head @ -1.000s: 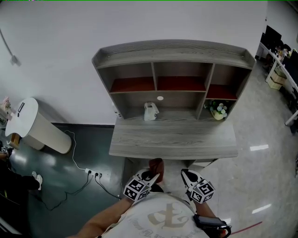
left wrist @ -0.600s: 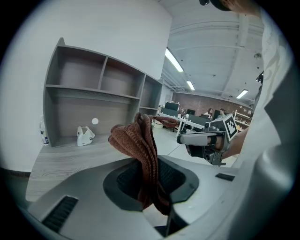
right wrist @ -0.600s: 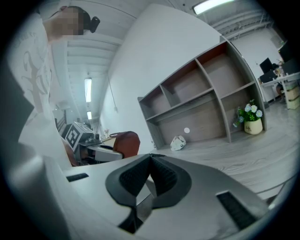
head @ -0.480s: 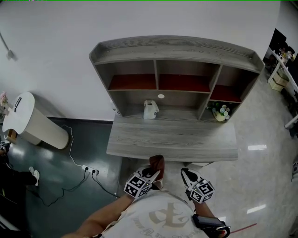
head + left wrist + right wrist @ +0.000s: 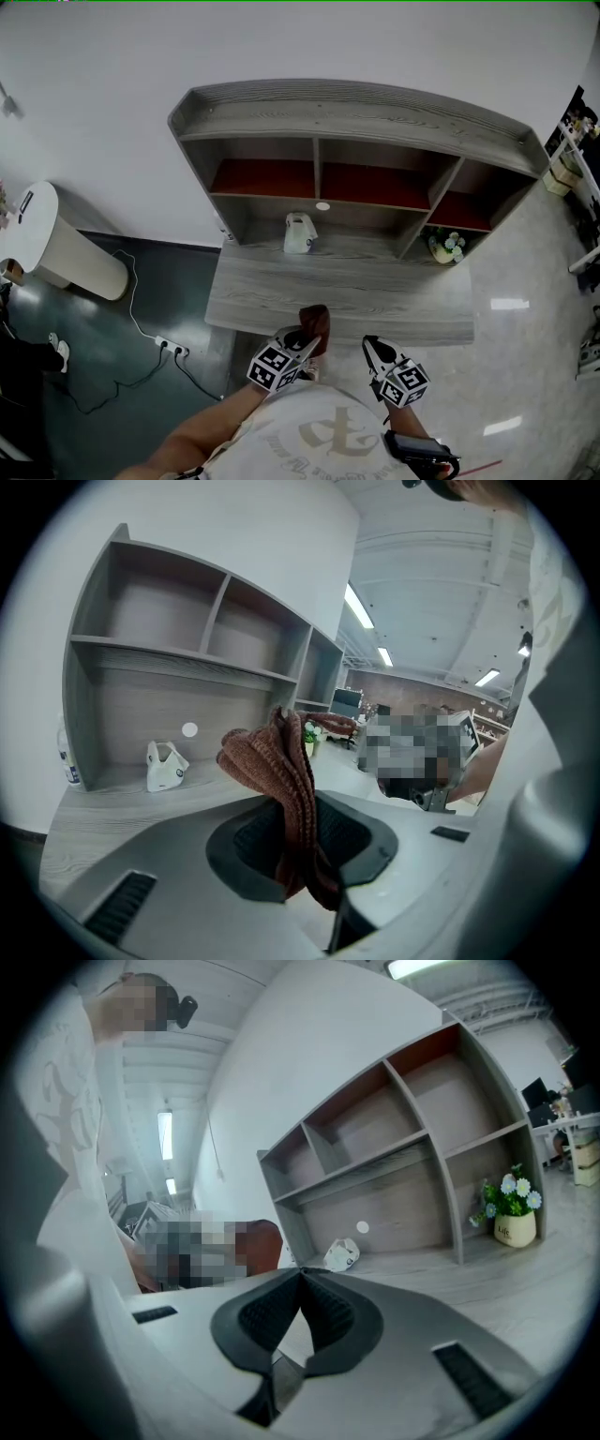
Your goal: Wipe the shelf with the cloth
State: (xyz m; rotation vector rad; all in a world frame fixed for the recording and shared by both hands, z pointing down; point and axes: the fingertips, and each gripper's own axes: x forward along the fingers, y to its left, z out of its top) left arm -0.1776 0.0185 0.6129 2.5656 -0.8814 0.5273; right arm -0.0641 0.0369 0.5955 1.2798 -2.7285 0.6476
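Note:
A grey wooden shelf unit (image 5: 356,141) with open compartments stands on a desk (image 5: 337,291) against the white wall. A brown knitted cloth (image 5: 281,780) hangs clamped between the jaws of my left gripper (image 5: 309,339), held at the desk's near edge; the cloth (image 5: 315,326) shows there in the head view too. My right gripper (image 5: 372,349) is beside it, shut with nothing between its jaws, also at the desk's front edge. In the right gripper view the shelf (image 5: 412,1138) lies ahead with the jaws touching at their tips.
A small white bag-like object (image 5: 298,234) sits on the desk under the middle compartment. A flower pot (image 5: 444,246) stands in the lower right compartment. A white cylindrical bin (image 5: 56,246) and a power strip with cables (image 5: 169,349) are on the floor to the left.
The head view has shifted, so the desk and shelf sit closer and lower in the picture. Both grippers stay in front of the body, the left one holding the cloth.

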